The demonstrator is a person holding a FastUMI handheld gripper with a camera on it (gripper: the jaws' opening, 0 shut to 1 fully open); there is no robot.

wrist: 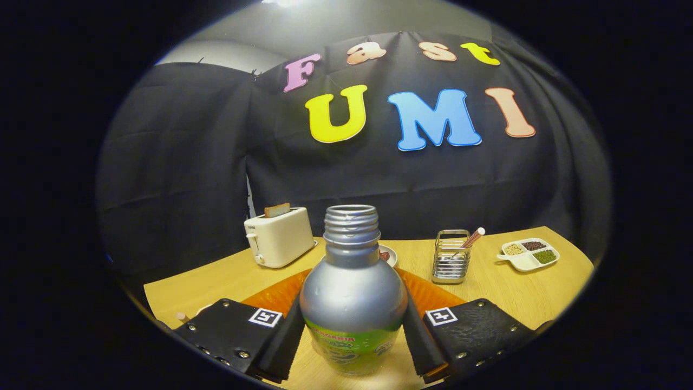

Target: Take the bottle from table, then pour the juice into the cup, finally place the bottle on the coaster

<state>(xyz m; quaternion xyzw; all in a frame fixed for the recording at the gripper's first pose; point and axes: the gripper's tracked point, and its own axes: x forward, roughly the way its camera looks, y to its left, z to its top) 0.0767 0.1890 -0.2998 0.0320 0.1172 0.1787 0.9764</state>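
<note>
Bottle position: one bottle [352,292] stands upright between the two fingers, its silver shoulder and open threaded neck rising above them, its green label band low between the pads.
Gripper [352,338]: both fingers lie against the bottle's sides, one on each flank, clamped onto its lower body. The base of the bottle sits at the level of the table [503,292]; whether it rests on the surface or is lifted slightly cannot be told.
Cap: the neck is open, with bare threads showing.
Mat: one orange mat [427,295] lies on the table directly behind the bottle and spreads out to both sides beyond the fingers.
Small dish: one pale dish [387,254] lies beyond the bottle, mostly hidden by its shoulder, with a dark red item on it.
Toaster: one cream toaster [279,237] stands beyond the fingers on the far side of the table, with one slice of bread [276,209] sticking up from its slot.
Wire holder: one metal wire holder [451,257] stands beyond the other finger, near the mat's edge, with one stick-like item [473,238] leaning out of it.
Divided tray: one white tray [529,254] with a handle lies well apart from the bottle, past the wire holder. It has four compartments; three hold grains (pale, dark, green) and one looks unfilled.
Finger markers: two square printed markers, one on each finger body.
</note>
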